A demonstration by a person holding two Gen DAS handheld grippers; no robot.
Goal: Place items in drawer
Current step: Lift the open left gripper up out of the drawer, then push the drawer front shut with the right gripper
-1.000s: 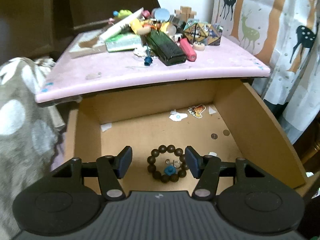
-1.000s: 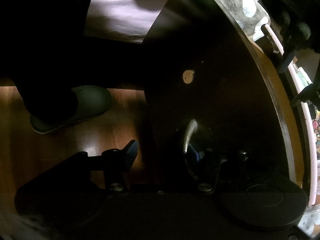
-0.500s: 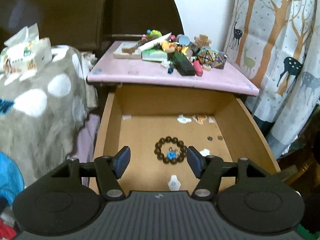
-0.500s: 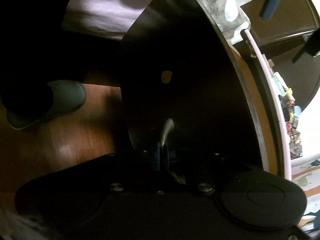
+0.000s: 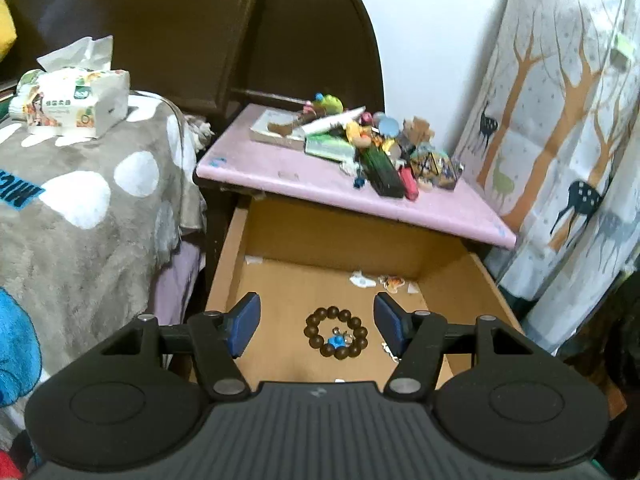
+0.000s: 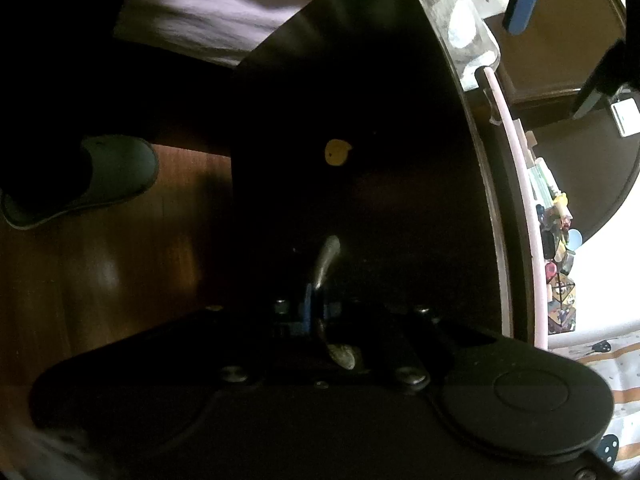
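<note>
The wooden drawer (image 5: 228, 264) stands pulled out under the pink tabletop (image 5: 304, 184). A dark bead bracelet (image 5: 336, 338) with a blue charm lies on the drawer floor. My left gripper (image 5: 316, 326) is open and empty, held above the drawer's front. In the right wrist view, my right gripper (image 6: 316, 312) is shut on the metal drawer handle (image 6: 326, 258) of the dark drawer front (image 6: 380, 200).
A pile of small toys and a dark green box (image 5: 380, 172) sits on the tabletop. A bed with a grey spotted blanket (image 5: 88, 200) and a tissue pack (image 5: 72, 104) is at left. A deer-print curtain (image 5: 560, 140) hangs at right. A slipper (image 6: 100, 176) is on the wooden floor.
My left gripper has pulled up and back from the drawer, leaving the bracelet inside. My right gripper has closed on the drawer handle.
</note>
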